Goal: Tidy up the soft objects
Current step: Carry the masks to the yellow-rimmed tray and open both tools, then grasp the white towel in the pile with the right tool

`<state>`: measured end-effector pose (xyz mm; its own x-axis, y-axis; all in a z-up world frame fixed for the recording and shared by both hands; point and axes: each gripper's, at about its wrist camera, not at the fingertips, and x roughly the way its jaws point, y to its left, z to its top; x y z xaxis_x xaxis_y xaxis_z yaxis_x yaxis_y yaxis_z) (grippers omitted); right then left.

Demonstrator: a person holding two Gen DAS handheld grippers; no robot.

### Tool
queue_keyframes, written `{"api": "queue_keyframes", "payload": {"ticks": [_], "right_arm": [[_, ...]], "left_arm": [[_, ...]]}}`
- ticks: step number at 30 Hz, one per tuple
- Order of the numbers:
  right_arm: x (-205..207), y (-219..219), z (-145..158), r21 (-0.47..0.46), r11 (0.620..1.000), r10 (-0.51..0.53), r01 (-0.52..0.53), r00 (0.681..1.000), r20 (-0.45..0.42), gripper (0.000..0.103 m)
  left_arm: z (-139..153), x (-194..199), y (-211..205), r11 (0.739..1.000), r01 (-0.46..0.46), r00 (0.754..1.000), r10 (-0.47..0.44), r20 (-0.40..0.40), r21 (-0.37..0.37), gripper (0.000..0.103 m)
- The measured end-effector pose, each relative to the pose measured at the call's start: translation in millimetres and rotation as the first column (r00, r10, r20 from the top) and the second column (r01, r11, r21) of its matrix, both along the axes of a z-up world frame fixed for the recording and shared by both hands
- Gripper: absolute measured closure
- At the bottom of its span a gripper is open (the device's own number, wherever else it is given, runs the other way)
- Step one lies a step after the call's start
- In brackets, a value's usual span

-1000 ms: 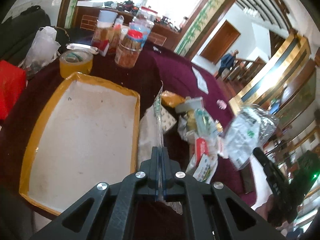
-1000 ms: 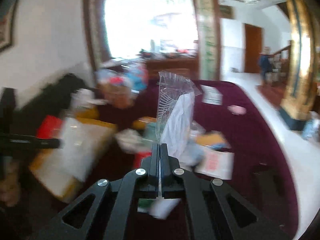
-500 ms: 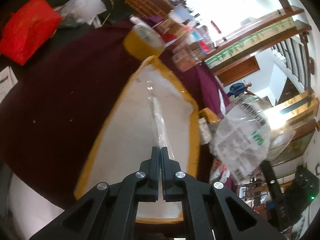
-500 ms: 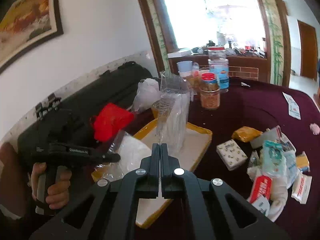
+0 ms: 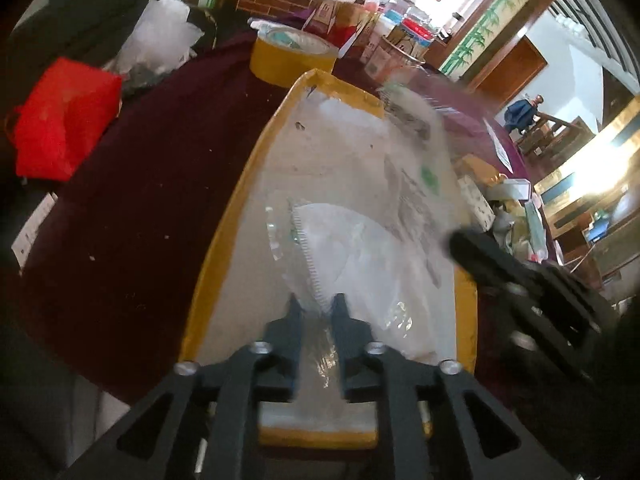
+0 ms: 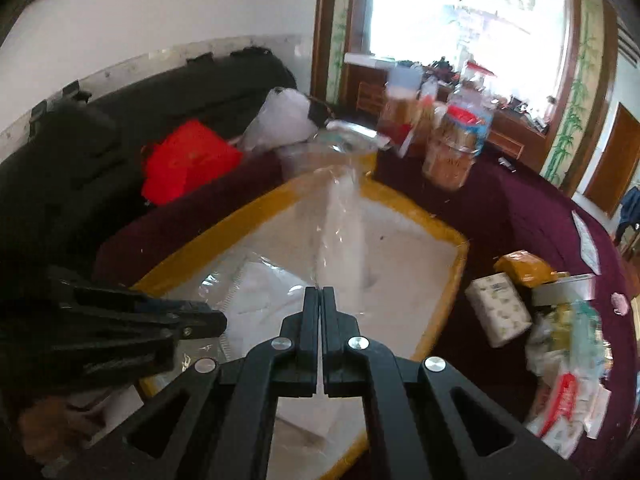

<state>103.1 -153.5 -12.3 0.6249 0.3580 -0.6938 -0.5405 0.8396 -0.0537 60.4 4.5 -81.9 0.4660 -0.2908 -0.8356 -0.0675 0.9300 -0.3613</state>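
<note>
The left gripper (image 5: 318, 308), jaws opening, stood over a clear-wrapped white mask packet (image 5: 344, 248) lying in the shallow yellow-rimmed white tray (image 5: 224, 236). The right gripper (image 6: 321, 300) was clamped on a second clear plastic packet (image 6: 340, 216) above that tray. A yellow tape roll (image 5: 290, 58), a red bag (image 5: 60, 120) and jars (image 6: 456, 148) crowded the maroon tablecloth (image 5: 140, 184).

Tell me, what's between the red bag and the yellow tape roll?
A crumpled clear plastic bag sits between the red bag and the yellow tape roll, at the tablecloth's edge. The left wrist view shows it best.
</note>
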Motion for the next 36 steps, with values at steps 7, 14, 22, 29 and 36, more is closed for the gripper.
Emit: {"api": "queue_keyframes", "payload": {"ticks": [7, 14, 22, 29, 36], "right_arm": [[27, -4, -26, 0.159, 0.987, 0.038, -0.012, 0.987, -0.159, 0.056], [5, -68, -10, 0.379, 0.924, 0.030, 0.051, 0.979, -0.204, 0.032], [-36, -170, -15, 0.457, 0.865, -0.109, 0.209, 0.965, -0.237, 0.029], [-57, -248, -20, 0.454, 0.813, -0.281, 0.366, 0.928, -0.245, 0.029], [-43, -310, -36, 0.454, 0.729, -0.409, 0.512, 0.858, -0.310, 0.029]], "left_arm": [[17, -33, 18, 0.998, 0.054, 0.994, -0.052, 0.093, -0.018, 0.033], [42, -42, -3, 1.000, -0.007, 0.981, 0.007, 0.194, 0.000, 0.028], [55, -47, -81, 0.998, 0.027, 0.948, -0.045, 0.314, 0.062, 0.024], [53, -39, -146, 0.978, 0.203, 0.938, -0.207, 0.277, 0.045, 0.023], [39, -25, -217, 0.918, 0.383, 0.904, -0.396, 0.162, 0.102, 0.022]]}}
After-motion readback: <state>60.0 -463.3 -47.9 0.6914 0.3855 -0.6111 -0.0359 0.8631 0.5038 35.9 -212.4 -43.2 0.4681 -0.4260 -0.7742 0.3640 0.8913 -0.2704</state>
